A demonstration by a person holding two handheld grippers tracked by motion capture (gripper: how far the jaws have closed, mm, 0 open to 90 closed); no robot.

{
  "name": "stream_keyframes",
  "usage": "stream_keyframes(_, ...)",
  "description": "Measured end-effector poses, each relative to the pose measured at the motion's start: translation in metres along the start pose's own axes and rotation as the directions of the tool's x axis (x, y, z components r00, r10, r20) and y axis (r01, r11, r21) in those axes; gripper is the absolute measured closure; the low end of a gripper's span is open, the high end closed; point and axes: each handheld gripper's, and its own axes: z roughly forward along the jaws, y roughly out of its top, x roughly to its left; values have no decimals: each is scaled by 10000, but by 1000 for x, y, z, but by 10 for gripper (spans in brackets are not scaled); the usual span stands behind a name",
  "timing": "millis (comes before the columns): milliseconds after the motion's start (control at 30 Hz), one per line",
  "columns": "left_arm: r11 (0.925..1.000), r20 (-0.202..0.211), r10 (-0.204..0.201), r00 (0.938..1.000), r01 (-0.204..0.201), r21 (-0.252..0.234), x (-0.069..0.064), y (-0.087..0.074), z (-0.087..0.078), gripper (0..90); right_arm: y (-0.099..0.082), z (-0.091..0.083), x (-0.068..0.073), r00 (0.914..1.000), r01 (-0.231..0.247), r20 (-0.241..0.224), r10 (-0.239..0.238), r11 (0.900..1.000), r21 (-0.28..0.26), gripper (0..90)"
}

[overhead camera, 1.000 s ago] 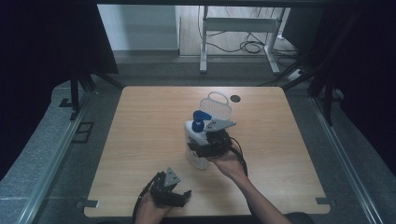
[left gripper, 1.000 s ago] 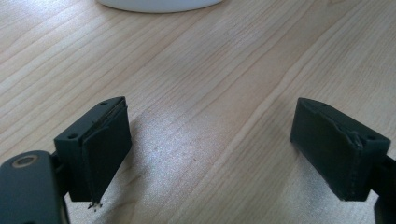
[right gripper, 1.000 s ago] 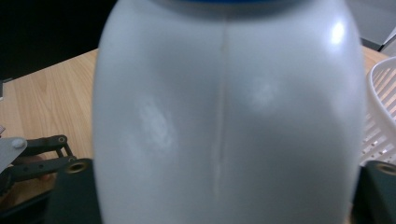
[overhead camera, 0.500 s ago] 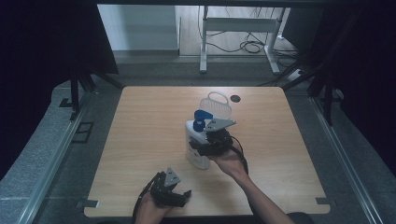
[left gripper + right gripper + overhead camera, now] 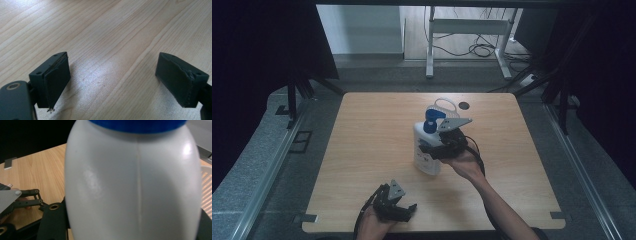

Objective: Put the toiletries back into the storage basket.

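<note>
In the right gripper view, we lose the white bottle (image 5: 132, 182) past the frame at twelve and six o'clock; it hides the right gripper's (image 5: 132, 230) pads. Its label stays unreadable from above.

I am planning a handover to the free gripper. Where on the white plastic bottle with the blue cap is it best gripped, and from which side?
Probably the upper body of the white plastic bottle with the blue cap, under the cap, from the table's left: the right gripper clamps its right side, and the open left gripper is free.
</note>
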Motion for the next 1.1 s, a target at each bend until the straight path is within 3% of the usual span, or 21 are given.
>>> stream_keyframes(267,10000,-1,-9,10000,9,-8,0,0,0,118,6,-6,-14,9994,-20,-347,16,9999,-131,376)
stream_keyframes(700,10000,9,-31,10000,31,-36,0,0,1,119,33,-19,-39,9973,234,-683,-254,9993,-304,376)
stream_keyframes(1100,10000,-5,-20,10000,20,-34,0,1,1,119,50,-19,-56,9952,412,-878,-440,9986,-338,376)
